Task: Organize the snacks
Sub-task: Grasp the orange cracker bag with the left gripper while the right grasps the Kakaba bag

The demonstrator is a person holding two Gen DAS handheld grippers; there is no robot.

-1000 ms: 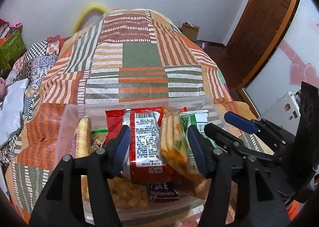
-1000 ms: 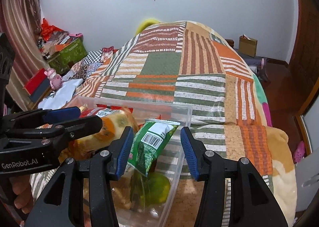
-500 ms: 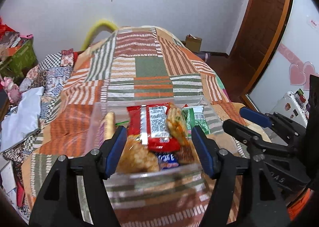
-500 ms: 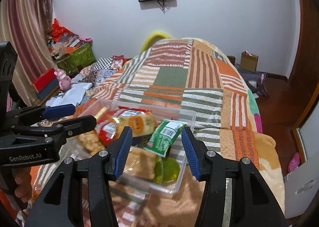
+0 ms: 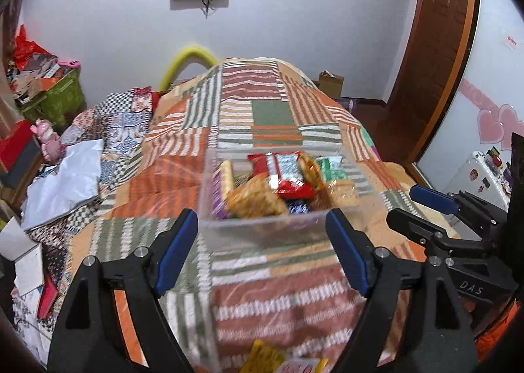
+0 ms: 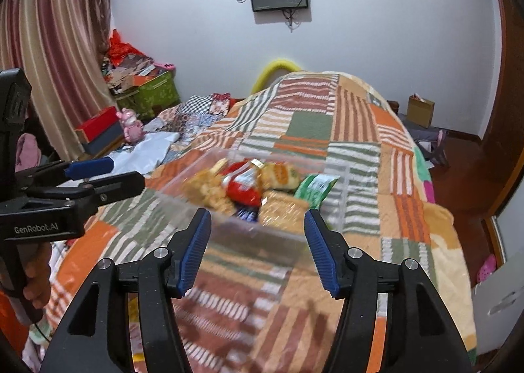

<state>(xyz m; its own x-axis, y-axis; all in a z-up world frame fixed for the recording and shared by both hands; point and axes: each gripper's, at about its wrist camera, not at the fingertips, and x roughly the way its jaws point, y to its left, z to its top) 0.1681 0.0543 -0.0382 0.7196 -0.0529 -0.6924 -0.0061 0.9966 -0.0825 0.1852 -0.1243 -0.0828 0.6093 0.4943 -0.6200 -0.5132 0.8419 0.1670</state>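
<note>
A clear plastic box (image 5: 262, 230) sits on the striped patchwork bedspread (image 5: 268, 111), filled with several snack packs: a red packet (image 5: 285, 173), a green packet (image 5: 332, 168) and biscuit packs (image 5: 255, 201). It also shows in the right wrist view (image 6: 337, 183). My left gripper (image 5: 262, 251) is open and empty, held back from the box's near wall. My right gripper (image 6: 258, 248) is open and empty, also just short of the box. The right gripper appears at the right of the left wrist view (image 5: 432, 209), and the left gripper at the left of the right wrist view (image 6: 91, 176).
A yellow snack pack (image 5: 265, 356) lies on the bed at the bottom edge, below my left gripper. Pillows and white cloth (image 5: 65, 183) lie left of the box. Boxes and clutter (image 6: 144, 88) stand by the curtain. The bed edge and wooden floor (image 6: 458, 157) are on the right.
Both grippers have pulled back and up from the box, which now looks smaller and farther away. The snacks stay in the box. Both grippers stay open.
</note>
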